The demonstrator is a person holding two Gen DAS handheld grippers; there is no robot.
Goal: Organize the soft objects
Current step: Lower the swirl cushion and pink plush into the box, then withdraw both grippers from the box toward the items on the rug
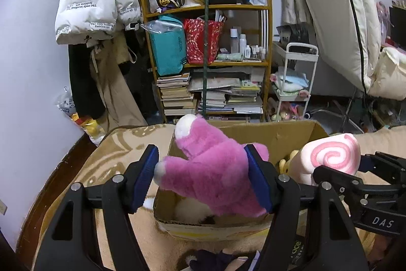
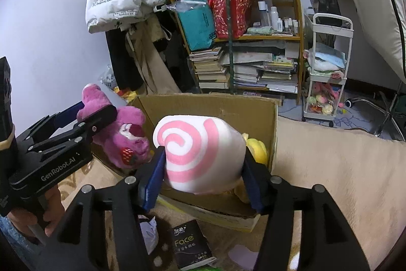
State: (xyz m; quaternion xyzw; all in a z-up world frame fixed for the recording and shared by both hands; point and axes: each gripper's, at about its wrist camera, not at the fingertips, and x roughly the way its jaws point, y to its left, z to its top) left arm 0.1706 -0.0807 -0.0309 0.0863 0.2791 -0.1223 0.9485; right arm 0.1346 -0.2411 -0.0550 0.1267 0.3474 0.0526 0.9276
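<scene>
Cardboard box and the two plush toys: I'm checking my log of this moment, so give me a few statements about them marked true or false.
1. The left gripper is shut on the pink plush bear. True.
2. The right gripper is empty. False: it clamps the swirl cushion.
3. A yellow plush lies inside the cardboard box. True.
4. The box stands on a bare wooden floor. False: it stands on a beige blanket.
</scene>
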